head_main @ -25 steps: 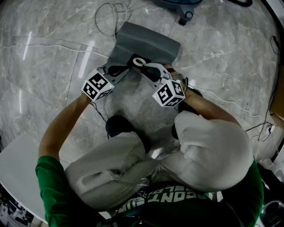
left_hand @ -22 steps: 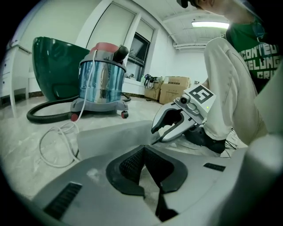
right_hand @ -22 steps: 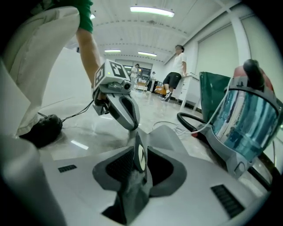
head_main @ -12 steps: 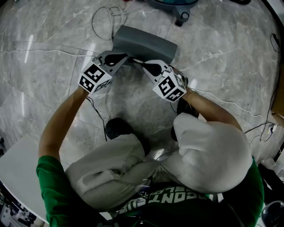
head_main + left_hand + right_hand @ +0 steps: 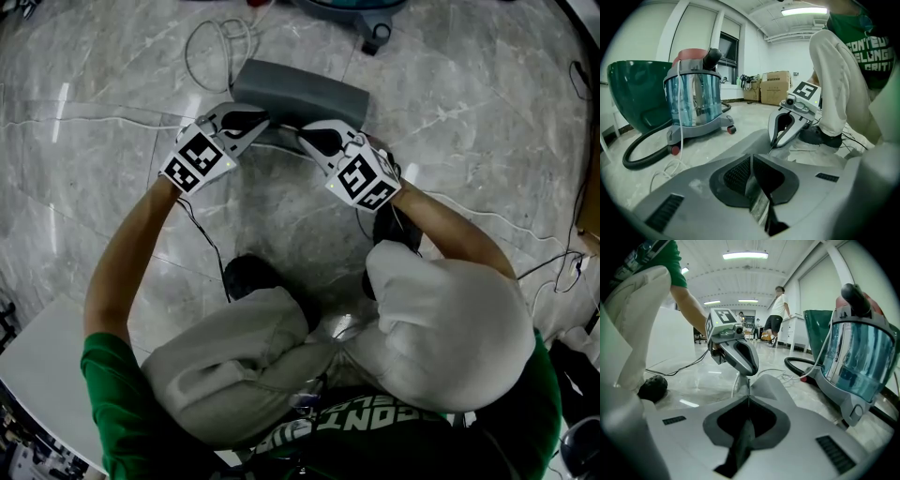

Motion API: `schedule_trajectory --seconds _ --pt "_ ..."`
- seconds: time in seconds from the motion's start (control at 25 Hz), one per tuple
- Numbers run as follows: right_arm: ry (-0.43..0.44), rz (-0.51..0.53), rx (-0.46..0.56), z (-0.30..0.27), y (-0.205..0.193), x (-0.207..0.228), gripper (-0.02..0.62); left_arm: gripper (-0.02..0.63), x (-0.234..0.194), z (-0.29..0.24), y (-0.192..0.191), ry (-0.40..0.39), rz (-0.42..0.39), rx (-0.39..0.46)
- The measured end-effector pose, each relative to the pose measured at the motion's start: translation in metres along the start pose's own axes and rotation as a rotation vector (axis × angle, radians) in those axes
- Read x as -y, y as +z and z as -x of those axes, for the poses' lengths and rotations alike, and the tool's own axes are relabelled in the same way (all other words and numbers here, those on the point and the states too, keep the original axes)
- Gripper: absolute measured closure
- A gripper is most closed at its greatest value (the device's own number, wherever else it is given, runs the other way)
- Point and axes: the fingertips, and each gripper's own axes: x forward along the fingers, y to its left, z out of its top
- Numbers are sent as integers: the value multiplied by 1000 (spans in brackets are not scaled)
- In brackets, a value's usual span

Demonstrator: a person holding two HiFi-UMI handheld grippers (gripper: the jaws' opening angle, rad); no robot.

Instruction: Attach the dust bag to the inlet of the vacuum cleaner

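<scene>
Left gripper [image 5: 249,124] and right gripper [image 5: 311,140] each pinch the dust bag's [image 5: 300,92] near edge. Bag's long axis runs crosswise. Vacuum cleaner [image 5: 693,103] stands just beyond; right gripper is nearer.

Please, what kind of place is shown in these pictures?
Probably a large indoor work hall or lab rather than a home: it has a polished stone floor, stacked cardboard boxes by the far wall, and long ceiling lights.
</scene>
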Motion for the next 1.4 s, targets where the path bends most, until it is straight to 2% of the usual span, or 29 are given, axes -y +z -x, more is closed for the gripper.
schedule_trajectory --seconds 0.28,0.64,0.88,1.24,1.4 --pt "0 14 7 5 2 14 581 601 7 -9 -4 -58 10 -33" --pt "60 43 -6 0 -7 12 581 600 8 -19 -15 -128 54 -69" --pt "80 6 4 -2 -10 18 581 600 6 -24 -16 -149 31 -72" --pt "139 -30 27 1 -15 29 581 600 8 -38 -14 -226 -27 -104" --pt "149 -61 45 1 -18 34 580 600 6 -44 -14 -227 -8 -92"
